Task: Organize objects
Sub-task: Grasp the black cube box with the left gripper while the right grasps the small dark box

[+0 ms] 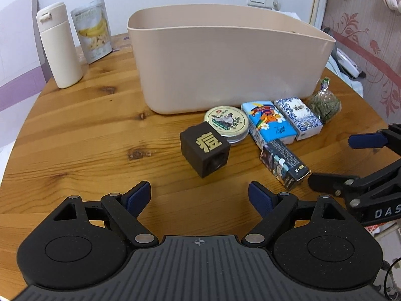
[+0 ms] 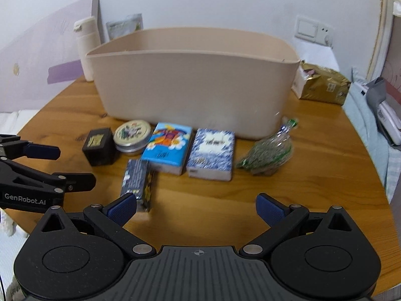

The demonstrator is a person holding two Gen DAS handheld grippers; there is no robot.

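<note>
Wooden surface (image 1: 75, 130) carries a beige bin (image 1: 225, 57); before it, a dark box (image 1: 285, 165) lies flat, long axis running toward the bin. Both tools, left (image 1: 199, 195) and right (image 2: 196, 207), gape empty. Only the right view shows a gold packet (image 2: 323, 85).

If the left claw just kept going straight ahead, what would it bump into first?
Probably the dark cube, which sits almost dead ahead of the open left gripper. The beige bin stands behind it. Depth is uncertain.

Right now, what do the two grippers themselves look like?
Both match: matte black linkage arms with silver pivot pins, round black hubs and a ribbed grey base bearing a crosshair mark. The left gripper and right gripper have blue ribbed pads on their fingers. White lettering marks their sides.
</note>
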